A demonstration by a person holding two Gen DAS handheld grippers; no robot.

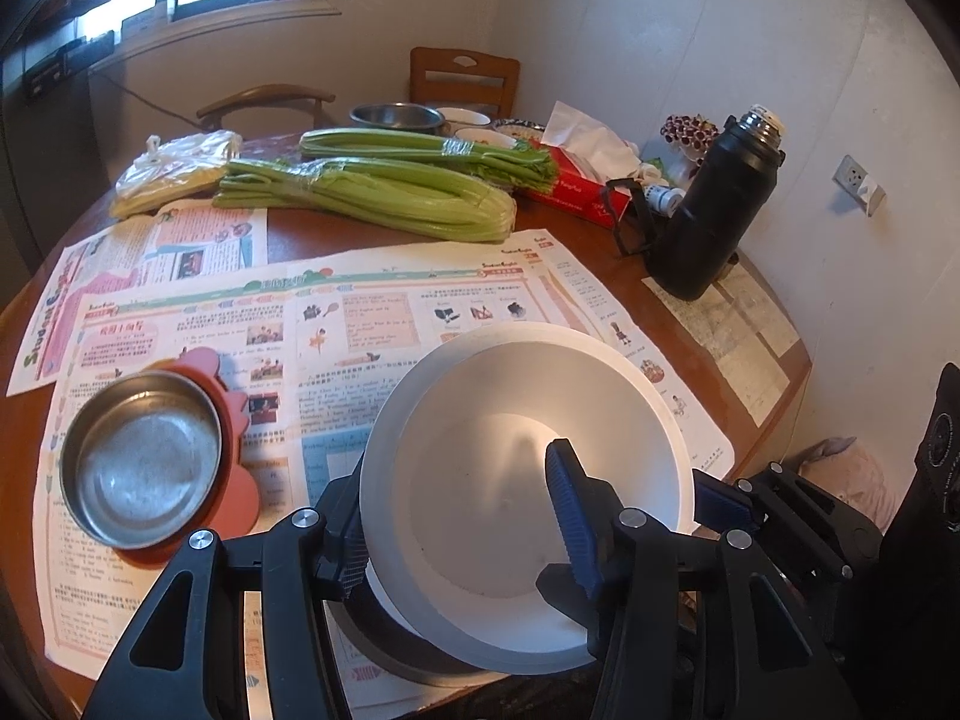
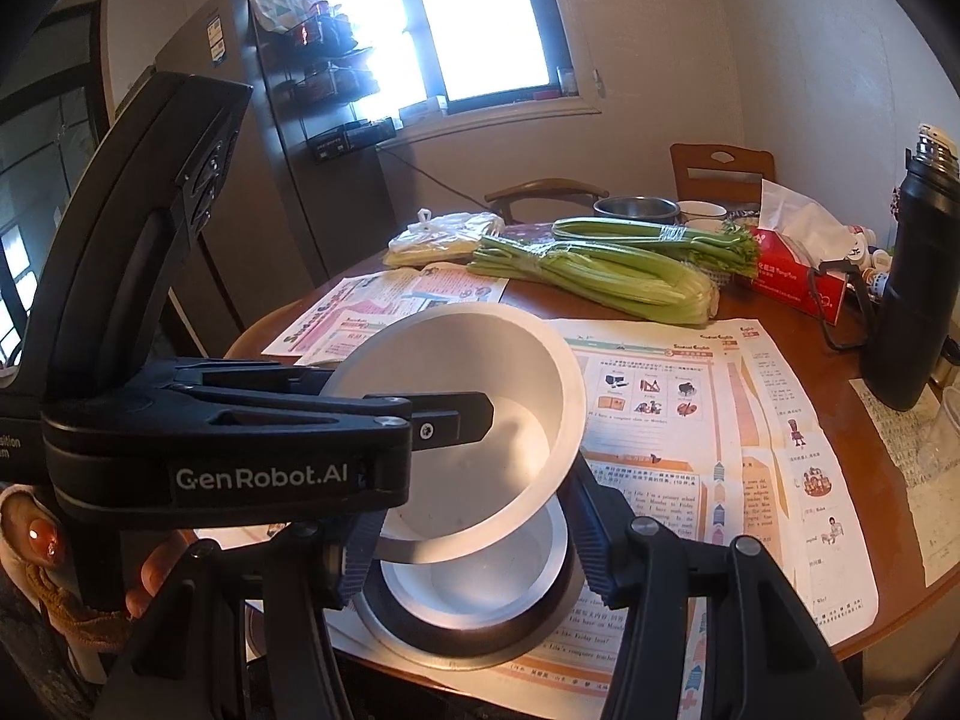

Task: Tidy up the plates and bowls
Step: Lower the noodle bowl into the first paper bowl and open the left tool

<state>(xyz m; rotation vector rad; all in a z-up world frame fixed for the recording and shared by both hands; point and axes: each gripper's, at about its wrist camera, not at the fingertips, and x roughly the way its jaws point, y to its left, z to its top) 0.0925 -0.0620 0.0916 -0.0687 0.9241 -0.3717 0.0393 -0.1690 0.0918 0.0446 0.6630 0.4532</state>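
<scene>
My left gripper (image 1: pixel 462 516) pinches the near wall of the white bowl (image 1: pixel 528 414), tilted above a second bowl (image 2: pixel 474 594) that my right gripper (image 2: pixel 474 540) clamps on the newspaper (image 1: pixel 336 324), with the steel bowl (image 1: pixel 141 459) on its pink mat (image 1: pixel 237 480) further left.

Both handheld black plastic two-finger grippers, left (image 1: pixel 468 516) and right (image 2: pixel 474 546): ribbed blue finger pads (image 1: pixel 573 504), silver pivot screws (image 1: pixel 201 539), white "GenRobot.AI" lettering (image 2: pixel 261 476). Knitted tan cuff (image 2: pixel 66 606) on the person's sleeve.
</scene>
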